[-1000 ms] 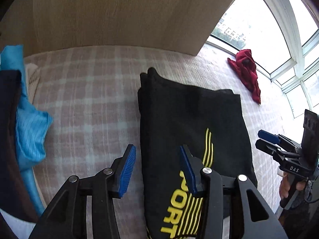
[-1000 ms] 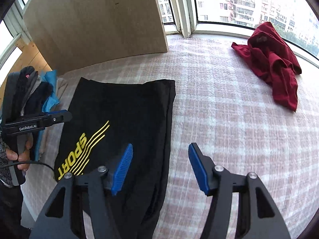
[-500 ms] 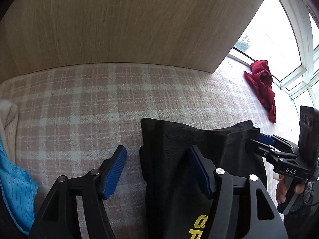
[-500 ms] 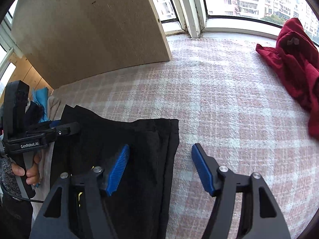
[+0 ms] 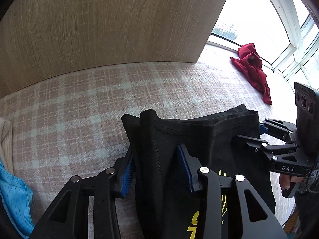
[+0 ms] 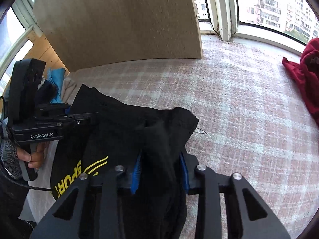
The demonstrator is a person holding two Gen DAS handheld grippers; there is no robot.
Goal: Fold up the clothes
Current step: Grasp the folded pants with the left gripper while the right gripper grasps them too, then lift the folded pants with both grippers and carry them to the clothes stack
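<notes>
A folded black garment (image 5: 199, 139) with yellow SPORT lettering lies on the pink plaid surface (image 5: 79, 103). My left gripper (image 5: 157, 169) is shut on its far left corner, and the cloth bunches up between the blue pads. My right gripper (image 6: 161, 173) is shut on the far right corner of the same black garment (image 6: 123, 123). The right gripper also shows in the left wrist view (image 5: 261, 135), and the left gripper in the right wrist view (image 6: 69, 113). The garment's far edge is lifted off the surface between the two grippers.
A crumpled red garment (image 5: 253, 69) lies by the window at the far right, also in the right wrist view (image 6: 305, 75). A wooden panel (image 5: 99, 23) stands at the back. A pile with blue cloth (image 5: 14, 199) and cream cloth sits at the left.
Both grippers moved forward to the garment's far corners and closed on them. The far edge of the black garment has risen off the surface.
</notes>
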